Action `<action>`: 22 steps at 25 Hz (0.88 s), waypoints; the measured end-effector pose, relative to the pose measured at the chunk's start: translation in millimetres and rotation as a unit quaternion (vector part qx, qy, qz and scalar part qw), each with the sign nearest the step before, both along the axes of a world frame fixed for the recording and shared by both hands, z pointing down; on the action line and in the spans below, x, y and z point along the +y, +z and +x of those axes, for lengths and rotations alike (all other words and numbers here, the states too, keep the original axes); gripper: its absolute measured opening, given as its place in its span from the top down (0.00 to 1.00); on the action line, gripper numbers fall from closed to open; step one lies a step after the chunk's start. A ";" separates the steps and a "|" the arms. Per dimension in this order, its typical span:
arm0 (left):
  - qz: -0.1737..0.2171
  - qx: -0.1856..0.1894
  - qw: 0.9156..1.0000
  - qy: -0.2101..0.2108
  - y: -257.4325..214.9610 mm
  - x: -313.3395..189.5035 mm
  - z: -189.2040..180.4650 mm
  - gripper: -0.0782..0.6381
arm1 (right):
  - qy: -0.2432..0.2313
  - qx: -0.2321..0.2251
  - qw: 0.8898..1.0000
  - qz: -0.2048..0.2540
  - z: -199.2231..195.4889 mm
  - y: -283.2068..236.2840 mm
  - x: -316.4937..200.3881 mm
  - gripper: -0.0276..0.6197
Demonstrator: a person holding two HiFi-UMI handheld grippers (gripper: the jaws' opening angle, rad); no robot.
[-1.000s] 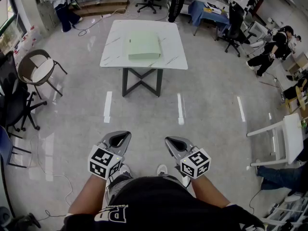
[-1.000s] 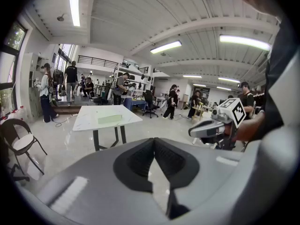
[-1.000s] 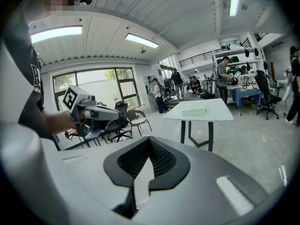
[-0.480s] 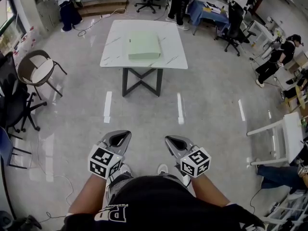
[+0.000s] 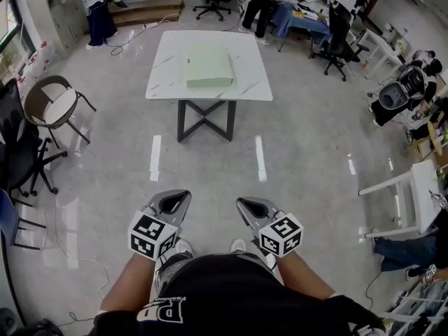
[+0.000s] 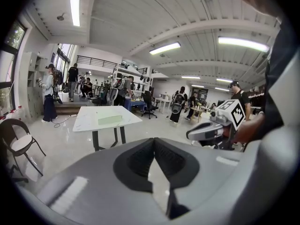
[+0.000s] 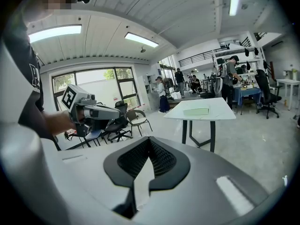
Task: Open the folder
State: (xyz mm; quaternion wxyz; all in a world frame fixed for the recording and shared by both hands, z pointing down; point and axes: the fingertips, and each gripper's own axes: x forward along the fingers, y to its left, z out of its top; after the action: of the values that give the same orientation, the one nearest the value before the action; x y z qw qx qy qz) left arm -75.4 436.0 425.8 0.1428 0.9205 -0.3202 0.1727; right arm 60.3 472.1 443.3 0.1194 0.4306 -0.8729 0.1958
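Note:
A pale green folder lies shut and flat on a white marble-top table across the room, well beyond my reach. I hold both grippers close to my body over the floor. My left gripper and my right gripper are both shut with nothing in them. The left gripper view shows its jaws meeting at the tip, with the folder far ahead and the right gripper beside it. In the right gripper view the jaws are likewise closed, the folder distant.
A round-backed chair and a black office chair stand at the left. A white table is at the right. People and desks fill the back and right of the room. White tape strips mark the floor before the table.
Both grippers have stayed where they were. People at the back and at the right edge have walked to new spots.

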 end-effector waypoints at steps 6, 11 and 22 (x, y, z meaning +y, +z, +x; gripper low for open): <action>0.006 0.003 1.000 0.005 -6.1 -4.9 -15.4 0.81 | -0.004 -0.003 1.000 -0.001 -19.7 -3.1 -1.3 0.96; 0.010 0.005 1.000 0.012 -7.2 -10.5 -30.4 0.81 | 0.004 -0.007 1.000 0.001 -35.1 -6.5 -6.3 0.96; 0.002 0.011 1.000 0.025 -4.4 -14.0 -64.5 0.81 | 0.034 -0.019 0.999 -0.003 -66.9 -10.4 -8.5 0.96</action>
State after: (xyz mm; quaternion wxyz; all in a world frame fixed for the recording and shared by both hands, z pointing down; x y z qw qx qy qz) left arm -139.9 422.0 421.3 0.1405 0.9301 -0.2962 0.1654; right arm -6.6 463.6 432.9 0.0979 0.4557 -0.8593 0.2105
